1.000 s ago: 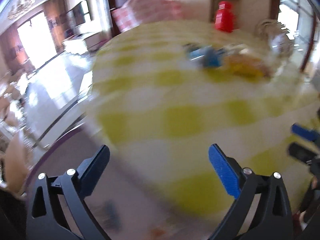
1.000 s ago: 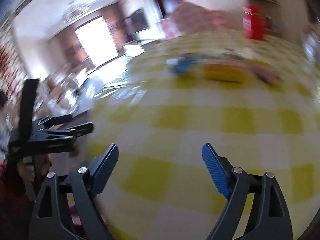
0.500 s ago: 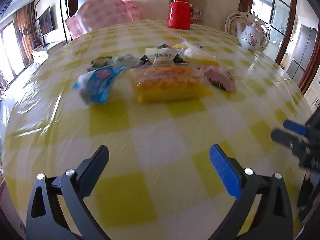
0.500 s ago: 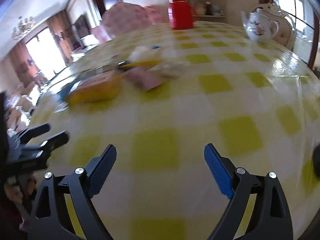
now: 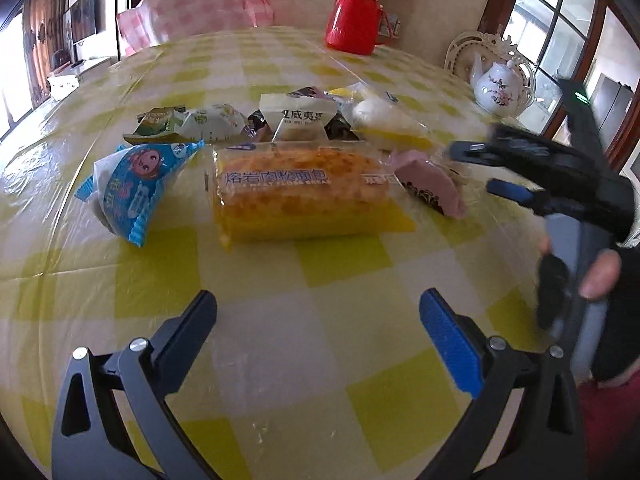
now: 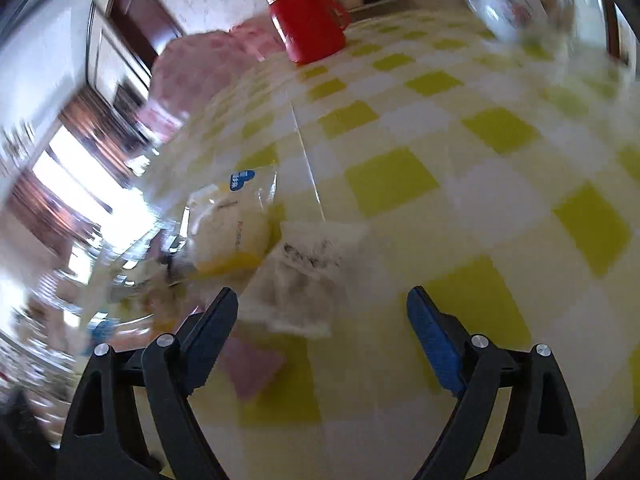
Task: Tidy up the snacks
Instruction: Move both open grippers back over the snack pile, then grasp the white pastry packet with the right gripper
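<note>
Blue-padded left gripper (image 5: 316,316) wide open, empty; right gripper (image 6: 322,308) likewise

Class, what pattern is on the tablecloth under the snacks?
Yellow-and-white checks on the tablecloth, clearest in the left wrist view.

On my left wrist view, a red thermos jug (image 5: 356,20) stands at the upper centre on the yellow-and-white checked tablecloth (image 5: 320,320). I see a white floral teapot (image 5: 500,88) at the upper right, a pink checked cover (image 5: 196,0) at the upper left, and a glazed door (image 5: 560,20) behind the teapot.
</note>
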`<state>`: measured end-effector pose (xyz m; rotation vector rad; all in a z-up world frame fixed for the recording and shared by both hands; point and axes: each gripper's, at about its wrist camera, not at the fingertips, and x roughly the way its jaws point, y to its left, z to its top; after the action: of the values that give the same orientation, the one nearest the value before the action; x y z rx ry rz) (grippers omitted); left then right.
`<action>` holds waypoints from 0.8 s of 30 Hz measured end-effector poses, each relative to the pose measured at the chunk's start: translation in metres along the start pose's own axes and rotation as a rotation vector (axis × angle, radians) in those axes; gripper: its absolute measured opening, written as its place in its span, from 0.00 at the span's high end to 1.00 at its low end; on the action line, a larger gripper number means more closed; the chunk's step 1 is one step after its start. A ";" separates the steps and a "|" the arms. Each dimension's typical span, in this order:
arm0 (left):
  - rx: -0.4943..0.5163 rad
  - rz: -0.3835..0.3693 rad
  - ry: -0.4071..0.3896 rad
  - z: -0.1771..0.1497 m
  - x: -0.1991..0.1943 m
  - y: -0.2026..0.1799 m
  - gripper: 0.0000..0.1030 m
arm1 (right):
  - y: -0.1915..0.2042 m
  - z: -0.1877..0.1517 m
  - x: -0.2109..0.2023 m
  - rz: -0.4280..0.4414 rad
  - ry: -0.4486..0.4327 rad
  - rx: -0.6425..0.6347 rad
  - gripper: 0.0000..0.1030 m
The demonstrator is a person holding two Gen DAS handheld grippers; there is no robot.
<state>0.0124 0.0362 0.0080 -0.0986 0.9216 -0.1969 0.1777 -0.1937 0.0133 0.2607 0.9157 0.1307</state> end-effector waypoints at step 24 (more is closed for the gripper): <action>0.011 0.011 0.006 -0.003 -0.004 0.000 0.02 | -0.043 0.010 -0.023 -0.071 -0.075 -0.153 0.10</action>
<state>0.0076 0.0366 0.0089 -0.0824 0.9271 -0.1920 0.1718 -0.2414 0.0245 0.0905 0.8345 0.1238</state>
